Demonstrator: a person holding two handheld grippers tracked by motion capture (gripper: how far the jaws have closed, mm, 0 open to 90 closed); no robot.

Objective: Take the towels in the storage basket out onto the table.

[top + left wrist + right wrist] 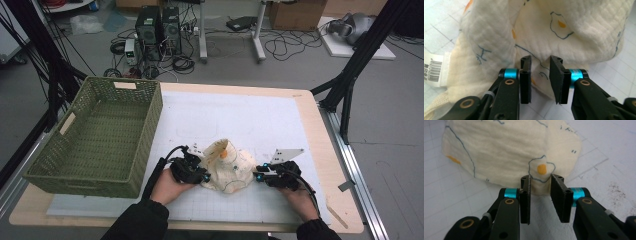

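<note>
A cream muslin cloth [229, 169] printed with fried eggs lies bunched on the white gridded mat [260, 120] near the table's front. My left gripper [202, 176] lies at the cloth's left edge and my right gripper [258, 176] at its right edge, pointing at each other. In the left gripper view the jaws [540, 62] stand a little apart with a fold of the cloth [574, 30] between their tips. In the right gripper view the gripper [541, 181] straddles the cloth's [506, 150] rim beside an egg print, with a gap between the pads. A barcode label [434, 71] hangs at one side of the cloth.
A green woven basket [85, 182] stands with nothing in it on the table's left side, close to my left hand. The wooden table edge [340, 200] runs along the right. Black stand legs, computers and cables sit on the floor beyond the table.
</note>
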